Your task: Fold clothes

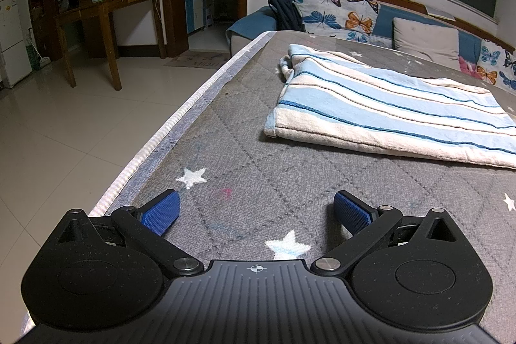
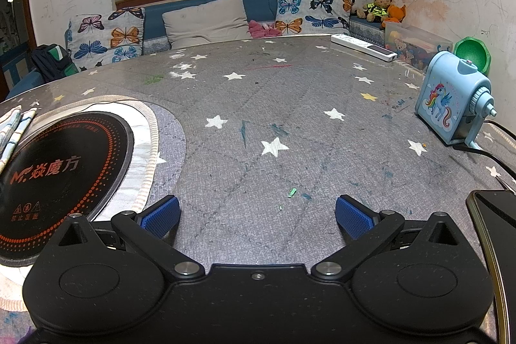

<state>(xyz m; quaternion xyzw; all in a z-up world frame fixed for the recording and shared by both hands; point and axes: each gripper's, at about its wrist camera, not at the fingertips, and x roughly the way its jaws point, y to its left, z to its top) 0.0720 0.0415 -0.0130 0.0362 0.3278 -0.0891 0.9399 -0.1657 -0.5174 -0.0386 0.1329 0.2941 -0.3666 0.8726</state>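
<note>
A folded garment with light blue, white and dark blue stripes lies on the grey star-patterned table cover, ahead and to the right of my left gripper. That gripper is open, low over the cloth, with nothing between its blue pads. In the right wrist view only a corner of the striped garment shows at the far left edge. My right gripper is open too, hovering over bare table cover, well apart from the garment.
A round black induction cooktop is set into the table left of the right gripper. A blue unicorn pencil sharpener with a cable, a phone and a white power strip lie to the right. The table edge drops to tiled floor.
</note>
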